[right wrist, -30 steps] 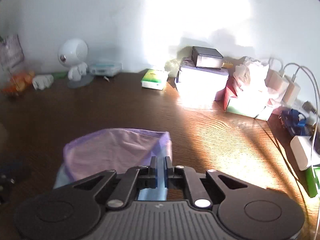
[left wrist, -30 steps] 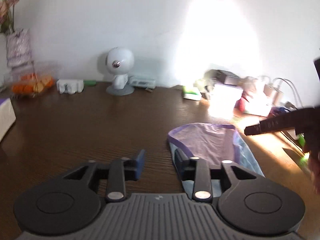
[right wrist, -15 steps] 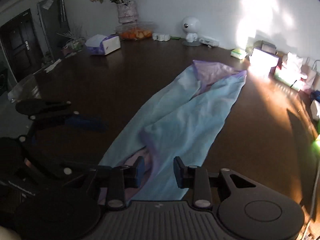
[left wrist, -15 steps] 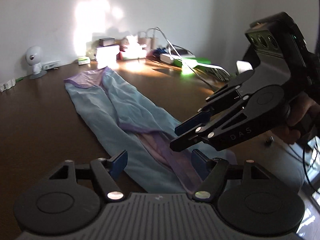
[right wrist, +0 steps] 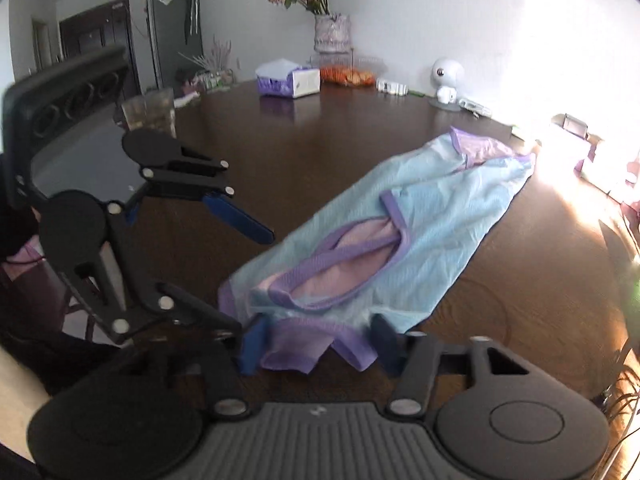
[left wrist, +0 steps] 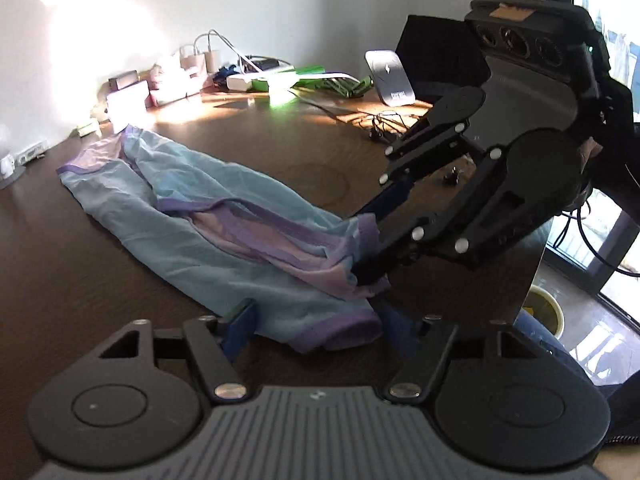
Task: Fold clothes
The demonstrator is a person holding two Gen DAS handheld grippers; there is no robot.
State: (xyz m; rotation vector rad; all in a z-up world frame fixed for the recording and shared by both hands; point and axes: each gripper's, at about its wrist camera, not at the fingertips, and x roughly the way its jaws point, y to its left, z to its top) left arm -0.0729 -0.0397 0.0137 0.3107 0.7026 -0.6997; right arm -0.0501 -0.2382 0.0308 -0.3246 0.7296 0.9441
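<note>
A long light-blue garment (left wrist: 200, 216) (right wrist: 440, 216) with purple trim lies stretched out on the dark wooden table (left wrist: 80, 280) (right wrist: 320, 140). Its purple hem faces me at the near end. My left gripper (left wrist: 318, 330) (right wrist: 252, 280) straddles one hem corner and its jaws are closing. Cloth lies between them, but the pads stand clear of it. My right gripper (right wrist: 318, 344) (left wrist: 358, 246) straddles the neighbouring hem corner. Its jaws are opening, with the purple edge loose between the fingers. The two grippers sit side by side, angled toward each other.
Chargers, cables and small boxes (left wrist: 200, 56) crowd the sunlit far edge. A tissue box (right wrist: 288, 80), a flower vase (right wrist: 332, 32), a white round-headed gadget (right wrist: 446, 76) and a glass (right wrist: 150, 114) stand along the back. The table edge drops off beside the right gripper.
Both grippers swung from the garment's far end to its near hem. The right gripper, shut a second ago, has opened. It dropped from above the cloth onto the hem corner.
</note>
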